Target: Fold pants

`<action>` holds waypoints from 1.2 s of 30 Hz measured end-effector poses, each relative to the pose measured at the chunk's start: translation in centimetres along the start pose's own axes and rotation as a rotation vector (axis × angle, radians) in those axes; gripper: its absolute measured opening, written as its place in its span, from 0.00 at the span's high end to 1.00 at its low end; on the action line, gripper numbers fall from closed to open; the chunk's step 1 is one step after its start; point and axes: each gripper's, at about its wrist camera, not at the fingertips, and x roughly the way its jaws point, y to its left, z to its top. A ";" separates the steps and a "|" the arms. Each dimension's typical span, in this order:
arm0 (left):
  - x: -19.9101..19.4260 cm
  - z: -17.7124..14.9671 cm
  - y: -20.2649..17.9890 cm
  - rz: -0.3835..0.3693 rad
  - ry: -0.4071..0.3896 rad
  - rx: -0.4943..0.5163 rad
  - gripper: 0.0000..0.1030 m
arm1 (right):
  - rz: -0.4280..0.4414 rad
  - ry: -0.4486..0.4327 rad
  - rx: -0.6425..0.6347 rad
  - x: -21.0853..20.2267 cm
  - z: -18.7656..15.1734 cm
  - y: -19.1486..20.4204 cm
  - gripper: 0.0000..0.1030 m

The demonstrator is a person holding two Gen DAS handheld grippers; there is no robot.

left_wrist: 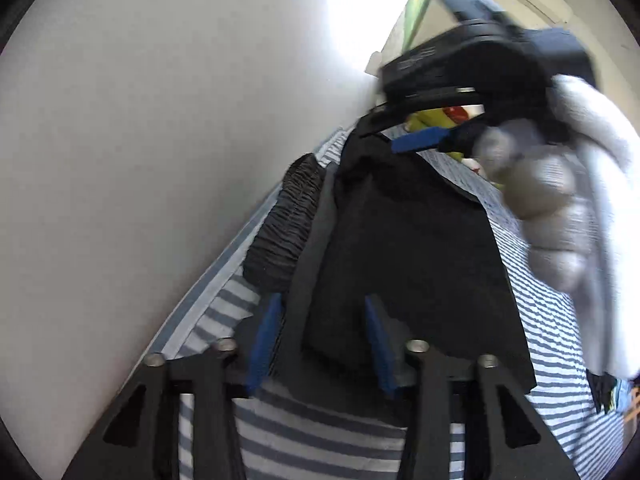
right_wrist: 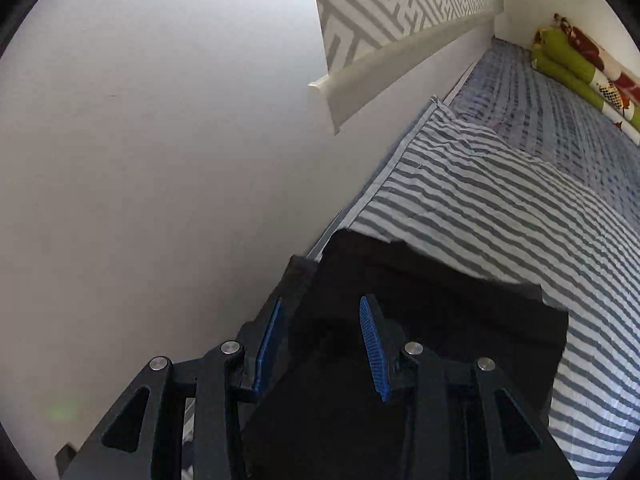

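Left wrist view: black fabric pants (left_wrist: 400,248) flat on striped bedsheet (left_wrist: 320,440) along wall, long axis running away from left gripper (left_wrist: 320,340), jaws narrowed around near edge; right gripper (left_wrist: 424,136) at far end, grip unclear.

The pants (left_wrist: 412,248) and striped bed (right_wrist: 500,216) are viewed closely, downward, from both wrists; wall (right_wrist: 140,160) left.

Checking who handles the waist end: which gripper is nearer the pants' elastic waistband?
Left. The left gripper sits just below the waistband; the right gripper is farther up the pants.
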 end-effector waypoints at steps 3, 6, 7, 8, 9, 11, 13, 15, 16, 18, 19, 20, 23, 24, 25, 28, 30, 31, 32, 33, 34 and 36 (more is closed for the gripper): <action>-0.2 0.1 -0.5 -0.014 -0.010 0.000 0.79 | -0.019 0.016 0.023 1.7 0.7 -0.2 0.65; -0.6 0.2 -0.4 -0.028 -0.029 0.001 0.86 | -0.025 0.012 0.030 2.1 1.3 -0.2 0.65; -0.8 0.2 -0.5 -0.028 -0.036 0.008 0.87 | -0.031 0.019 0.023 2.3 1.4 -0.1 0.67; -1.2 0.1 -0.7 -0.023 -0.047 0.020 0.89 | -0.041 0.024 0.015 2.5 1.3 0.1 0.84; -1.2 0.1 -1.0 -0.017 -0.053 0.032 0.89 | -0.053 0.031 0.005 2.7 1.2 0.2 0.92; -1.6 -0.4 -1.6 0.007 -0.065 0.058 0.91 | -0.054 0.032 0.006 2.7 1.1 0.3 0.95; -1.9 -0.8 -2.1 0.010 -0.077 0.072 0.92 | -0.061 0.013 0.002 2.4 1.0 0.2 0.97; -2.7 -1.2 -2.2 -0.006 -0.091 0.058 0.93 | -0.040 -0.005 0.038 1.9 1.2 -0.4 0.98; -3.2 -1.5 -2.2 -0.022 -0.100 0.049 0.93 | -0.015 -0.006 0.069 1.9 1.3 -0.9 0.98; -3.6 -1.8 -2.6 -0.017 -0.102 0.067 0.93 | 0.051 0.004 0.123 2.1 1.6 -1.9 0.98; -3.5 -1.9 -2.8 0.018 -0.098 0.092 0.93 | 0.070 0.006 0.112 2.3 1.6 -1.9 0.98; -3.2 -1.9 -2.8 0.036 -0.088 0.107 0.93 | 0.082 0.003 0.091 2.5 1.6 -1.8 0.97; -2.7 -1.9 -2.1 0.058 -0.047 0.076 0.92 | 0.104 -0.078 0.066 1.1 1.1 -1.8 0.91; -2.7 -2.1 -2.3 0.071 -0.052 0.089 0.92 | 0.099 -0.119 0.061 0.2 0.8 -2.0 0.88; -2.7 -2.3 -2.4 0.076 -0.055 0.093 0.92 | 0.088 -0.176 0.037 -0.9 0.5 -2.0 0.83; -2.4 -2.5 -2.6 0.091 -0.057 0.100 0.92 | 0.119 -0.230 -0.033 -2.3 -0.8 -1.5 0.82; -2.1 -2.4 -2.6 0.090 -0.055 0.095 0.92 | 0.142 -0.177 -0.079 -1.1 -1.4 -0.6 0.82; -2.0 -2.4 -2.5 0.088 -0.051 0.086 0.92 | 0.149 -0.142 -0.084 0.0 -1.4 -0.3 0.82; -2.4 -2.6 -2.5 0.089 -0.047 0.085 0.92 | 0.147 -0.094 -0.081 1.5 -1.3 -0.1 0.82; -2.4 -2.7 -2.7 0.097 -0.040 0.092 0.92 | 0.119 -0.054 -0.054 3.2 -1.0 0.0 0.82; -2.3 -2.9 -2.9 0.111 -0.026 0.111 0.91 | 0.095 -0.052 -0.045 4.0 -0.7 0.0 0.82; -2.5 -2.9 -3.0 0.147 -0.010 0.132 0.88 | 0.099 -0.084 0.006 3.7 -0.3 -0.6 0.82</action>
